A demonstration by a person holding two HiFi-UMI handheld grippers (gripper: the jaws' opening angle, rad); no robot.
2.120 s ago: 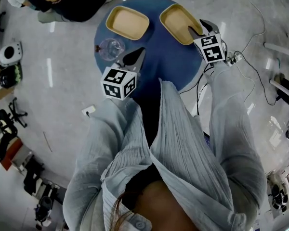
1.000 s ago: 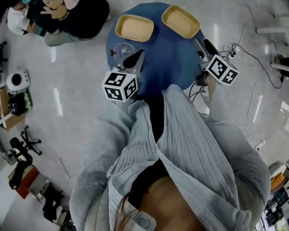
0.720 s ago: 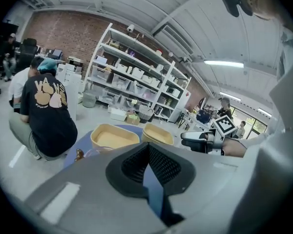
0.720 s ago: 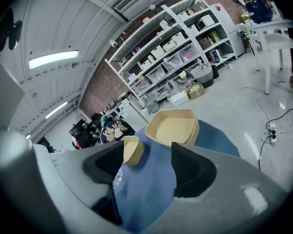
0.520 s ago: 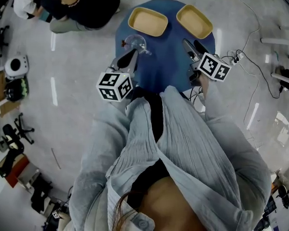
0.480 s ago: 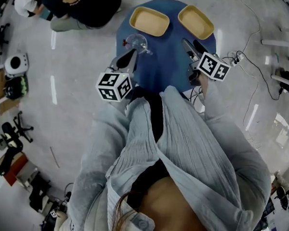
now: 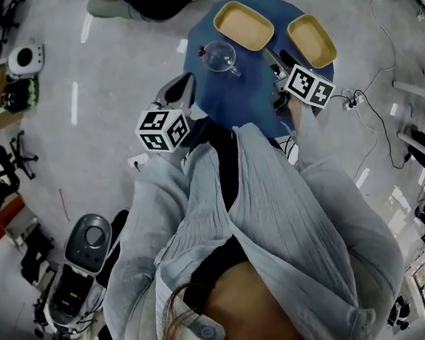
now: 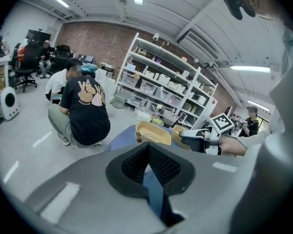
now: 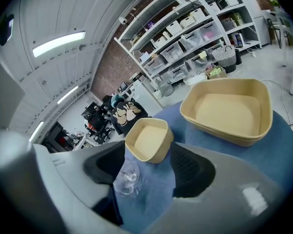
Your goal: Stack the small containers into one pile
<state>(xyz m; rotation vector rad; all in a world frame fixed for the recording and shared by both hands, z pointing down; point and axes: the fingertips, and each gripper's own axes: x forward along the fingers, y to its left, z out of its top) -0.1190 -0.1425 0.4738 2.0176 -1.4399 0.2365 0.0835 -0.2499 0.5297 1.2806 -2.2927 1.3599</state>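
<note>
Two yellow containers stand at the far side of the round blue table [image 7: 230, 94]: the left container [image 7: 244, 25] and the right container [image 7: 312, 40]. A clear glass cup [image 7: 221, 57] stands in front of the left one. My right gripper [image 7: 278, 57] hovers over the table just short of the containers, jaws open and empty. In the right gripper view the smaller-looking container [image 9: 147, 139] and the glass cup [image 9: 127, 177] lie ahead between the pads, the other container [image 9: 229, 111] to the right. My left gripper [image 7: 184, 85] is shut and empty at the table's near left edge.
A crouching person [image 8: 83, 111] is on the floor beyond the table, with storage shelves [image 8: 166, 82] behind. Cables [image 7: 368, 98] trail on the floor to the right. A grey machine [image 7: 88, 243] stands at the lower left.
My right gripper has come in from beyond the table's right edge to above the table near the containers. The left gripper stays by the near left edge. The crouching person has slid out of the head view.
</note>
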